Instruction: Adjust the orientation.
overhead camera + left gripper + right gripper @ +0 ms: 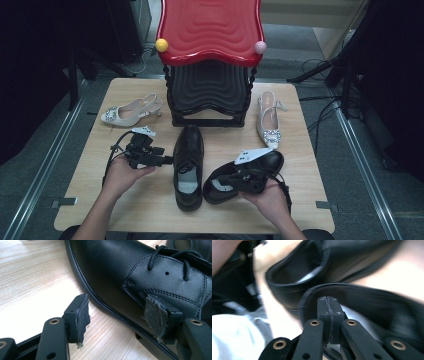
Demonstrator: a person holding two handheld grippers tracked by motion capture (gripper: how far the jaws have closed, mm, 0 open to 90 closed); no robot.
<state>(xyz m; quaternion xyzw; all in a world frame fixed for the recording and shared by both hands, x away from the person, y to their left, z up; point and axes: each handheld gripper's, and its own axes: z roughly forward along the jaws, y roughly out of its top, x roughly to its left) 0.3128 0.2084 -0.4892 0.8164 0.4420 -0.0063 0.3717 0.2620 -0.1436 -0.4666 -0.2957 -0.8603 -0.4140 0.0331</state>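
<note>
shoes: two black lace-ups on the worktop (100, 200), one upright shoe (188, 167) centre, the tilted shoe (250, 175) beside it.
left gripper (167, 160): fingers (80, 315) spread, just beside the upright shoe's side.
right gripper (328, 306): fingers pressed together, pinching the tilted shoe's collar edge.
behind: red stool (210, 30), two pale heels.

Two black shoes (188, 167) (245, 176) sit mid-table (90, 200), near the front edge, a gripper (169, 160) (222, 178) at each.
</note>
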